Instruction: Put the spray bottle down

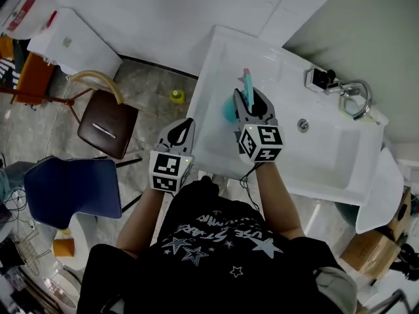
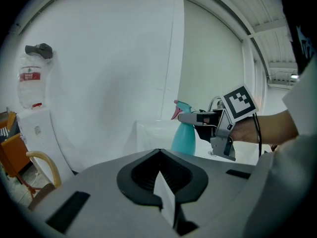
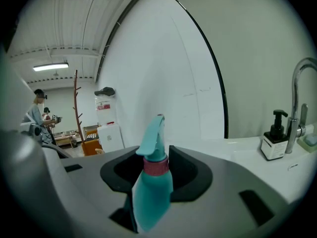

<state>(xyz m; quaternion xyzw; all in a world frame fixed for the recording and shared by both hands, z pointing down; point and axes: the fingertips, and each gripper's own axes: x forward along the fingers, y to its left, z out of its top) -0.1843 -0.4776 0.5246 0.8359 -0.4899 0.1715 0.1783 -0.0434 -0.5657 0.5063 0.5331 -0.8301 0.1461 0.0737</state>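
Observation:
My right gripper point(image 1: 252, 101) is shut on a teal spray bottle point(image 1: 230, 110) with a pink trigger, holding it upright by the neck over the left end of the white sink counter point(image 1: 327, 159). The right gripper view shows the spray bottle point(image 3: 151, 187) rising between the jaws of the right gripper point(image 3: 151, 200). From the left gripper view the spray bottle point(image 2: 184, 135) stands by the counter's edge with its base hidden, gripped by the right gripper point(image 2: 202, 119). My left gripper point(image 1: 185, 128) hangs left of the counter, shut and holding nothing; in its own view the left gripper point(image 2: 166, 202) shows no gap.
A faucet point(image 1: 357, 97) and a soap dispenser point(image 1: 319, 78) stand at the counter's far right; the soap dispenser point(image 3: 275, 140) is also in the right gripper view. On the floor to the left are a brown chair point(image 1: 108, 123), a blue chair point(image 1: 75, 188), a small yellow object point(image 1: 177, 95) and a water dispenser point(image 1: 72, 41).

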